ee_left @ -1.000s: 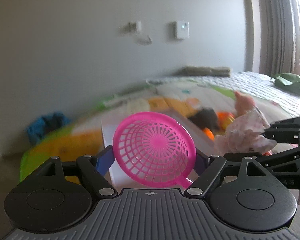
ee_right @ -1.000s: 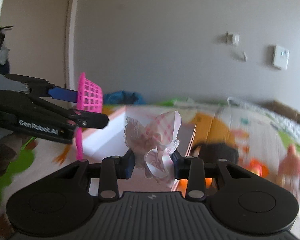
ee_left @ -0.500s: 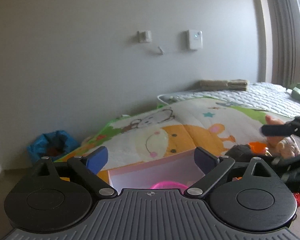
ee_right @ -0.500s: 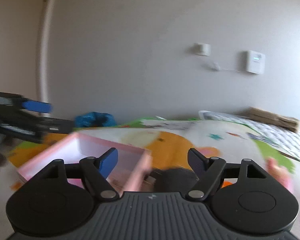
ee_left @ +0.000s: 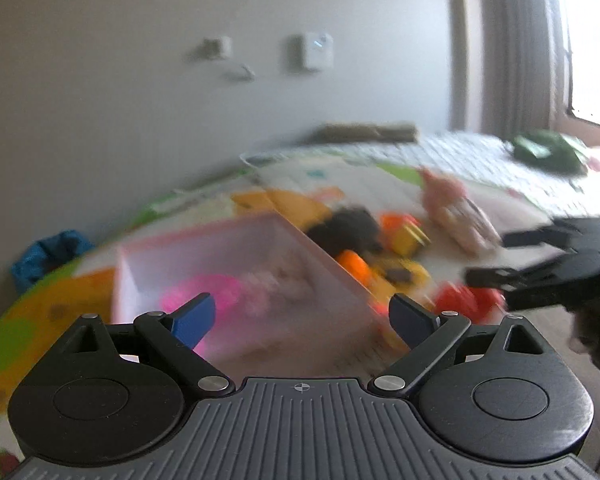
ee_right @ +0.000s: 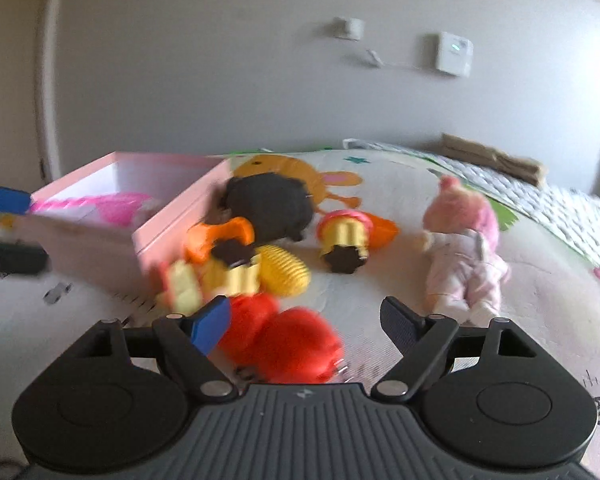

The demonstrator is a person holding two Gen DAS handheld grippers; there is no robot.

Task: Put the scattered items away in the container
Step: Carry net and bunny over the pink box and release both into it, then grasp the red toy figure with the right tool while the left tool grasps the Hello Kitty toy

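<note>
A pink box (ee_left: 228, 252) stands on the play mat; it also shows in the right wrist view (ee_right: 112, 216). A pink strainer (ee_left: 204, 300) and a pale pink cloth (ee_left: 280, 284) lie inside it. My left gripper (ee_left: 302, 318) is open and empty above the box's near side. My right gripper (ee_right: 306, 320) is open and empty over a red toy (ee_right: 288, 340). Scattered on the mat are a pink doll (ee_right: 464, 248), a black plush (ee_right: 268, 204), a yellow spring toy (ee_right: 280, 268) and orange and yellow toys (ee_right: 344, 236).
A cartoon play mat (ee_right: 400, 184) covers the floor up to a grey wall (ee_right: 260, 80). A blue bag (ee_left: 48, 252) lies by the wall at left. A quilted white mat (ee_left: 480, 156) with a green item (ee_left: 548, 152) lies at right.
Both grippers opened and dropped their loads: the pink strainer and the cloth now lie in the box. The right gripper has swung right, over the scattered toys.
</note>
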